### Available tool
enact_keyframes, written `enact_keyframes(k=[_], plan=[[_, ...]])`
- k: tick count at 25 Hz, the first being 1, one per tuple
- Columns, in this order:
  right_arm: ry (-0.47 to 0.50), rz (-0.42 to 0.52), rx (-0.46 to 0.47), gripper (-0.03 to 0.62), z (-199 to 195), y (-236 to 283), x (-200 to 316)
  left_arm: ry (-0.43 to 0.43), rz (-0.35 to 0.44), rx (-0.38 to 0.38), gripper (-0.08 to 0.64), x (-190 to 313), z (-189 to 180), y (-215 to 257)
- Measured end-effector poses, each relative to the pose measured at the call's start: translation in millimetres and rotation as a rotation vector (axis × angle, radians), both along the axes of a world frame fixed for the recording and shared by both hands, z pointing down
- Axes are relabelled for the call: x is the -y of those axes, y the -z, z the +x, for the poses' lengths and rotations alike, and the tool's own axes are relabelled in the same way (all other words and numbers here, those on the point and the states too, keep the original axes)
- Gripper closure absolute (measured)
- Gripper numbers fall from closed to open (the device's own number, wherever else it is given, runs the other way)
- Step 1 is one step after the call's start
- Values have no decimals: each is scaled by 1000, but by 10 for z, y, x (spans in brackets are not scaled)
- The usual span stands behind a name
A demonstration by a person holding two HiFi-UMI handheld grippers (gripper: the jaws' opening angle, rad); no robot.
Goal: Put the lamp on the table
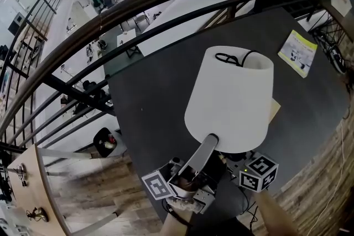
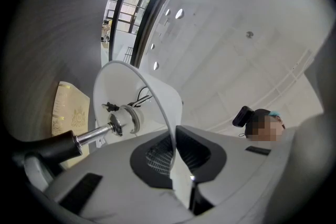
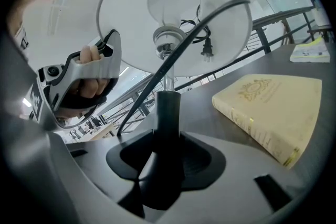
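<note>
The lamp has a white shade that stands over the dark table. A black cord lies coiled in its open top. My left gripper reaches up from below and is shut on the shade's lower rim. In the left gripper view the thin rim sits pinched in that gripper, with the socket and stem to the left. My right gripper is shut on the black lamp stem under the shade. Only its marker cube shows in the head view. The lamp's base is hidden.
A cream book lies on the table right of the stem, its corner peeking from behind the shade. A green-and-white booklet lies at the far right. A curved dark railing bounds the table's far side, with a drop to a lower floor.
</note>
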State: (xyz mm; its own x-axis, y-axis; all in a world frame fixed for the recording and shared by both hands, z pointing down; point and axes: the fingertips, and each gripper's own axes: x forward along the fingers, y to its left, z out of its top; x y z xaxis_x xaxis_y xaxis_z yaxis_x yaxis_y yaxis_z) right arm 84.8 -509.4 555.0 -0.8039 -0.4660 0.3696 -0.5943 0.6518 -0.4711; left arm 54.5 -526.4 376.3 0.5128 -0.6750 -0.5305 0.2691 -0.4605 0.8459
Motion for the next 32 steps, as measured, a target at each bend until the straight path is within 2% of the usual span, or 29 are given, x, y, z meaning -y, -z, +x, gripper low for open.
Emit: enact_keyframes(k=[14, 26, 29, 32], plan=[[26, 89, -26, 410, -16, 27, -51, 28, 23, -3, 528, -87, -52, 22], [-29, 100, -12, 404, 34, 0, -205, 34, 57, -7, 529, -313, -59, 3], [-63, 97, -25, 355, 119, -30, -241, 30, 74, -4, 529, -383, -21, -4], [-96, 97, -35, 351, 235, -47, -307, 31, 89, -3, 529, -452, 23, 2]])
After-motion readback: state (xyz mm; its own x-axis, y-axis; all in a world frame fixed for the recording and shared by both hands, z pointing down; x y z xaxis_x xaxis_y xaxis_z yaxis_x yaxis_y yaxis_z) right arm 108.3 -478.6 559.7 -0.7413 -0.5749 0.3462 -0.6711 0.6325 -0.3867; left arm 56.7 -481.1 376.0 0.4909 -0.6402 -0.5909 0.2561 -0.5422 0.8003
